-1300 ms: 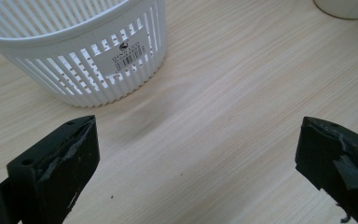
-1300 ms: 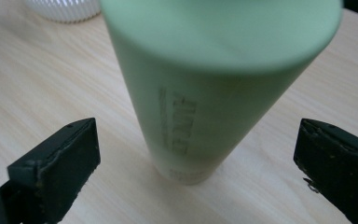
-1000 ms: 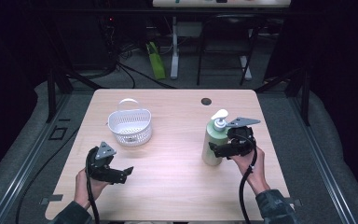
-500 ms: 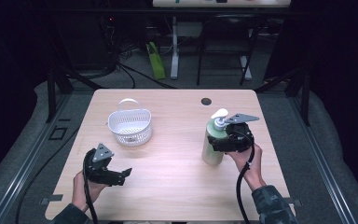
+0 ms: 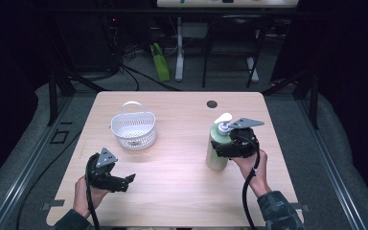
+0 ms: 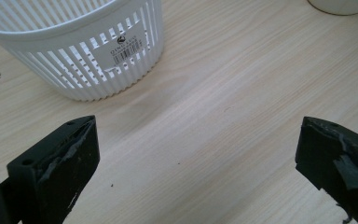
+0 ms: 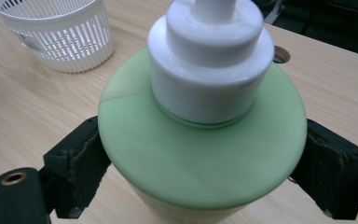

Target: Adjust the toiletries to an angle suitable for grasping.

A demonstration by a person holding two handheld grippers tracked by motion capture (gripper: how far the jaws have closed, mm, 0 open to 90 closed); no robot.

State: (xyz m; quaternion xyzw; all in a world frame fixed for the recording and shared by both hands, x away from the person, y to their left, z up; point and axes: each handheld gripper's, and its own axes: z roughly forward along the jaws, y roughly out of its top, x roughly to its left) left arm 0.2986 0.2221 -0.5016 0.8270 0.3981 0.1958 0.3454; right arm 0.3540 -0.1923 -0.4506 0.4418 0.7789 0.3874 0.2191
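Note:
A pale green pump bottle (image 5: 215,149) with a white pump head stands upright on the right half of the wooden table (image 5: 182,191). My right gripper (image 5: 223,152) is shut on it from the right, just under the shoulder. In the right gripper view the bottle (image 7: 200,158) sits between the two jaws, which press on its two sides, so my right gripper (image 7: 200,175) holds it. My left gripper (image 5: 124,183) hovers open near the front left, jaws wide over bare wood (image 6: 198,163). A white slatted basket (image 5: 134,132) stands just beyond it, empty as far as I can see.
The basket (image 6: 88,56) fills the upper left of the left gripper view, and the bottle's base (image 6: 340,4) shows at its top right. A round cable hole (image 5: 212,104) lies near the table's far edge. Dark floor and table frames lie beyond.
My right gripper has shifted slightly left and settled around the bottle, which stays standing. The left gripper has drifted a little left and toward the front edge.

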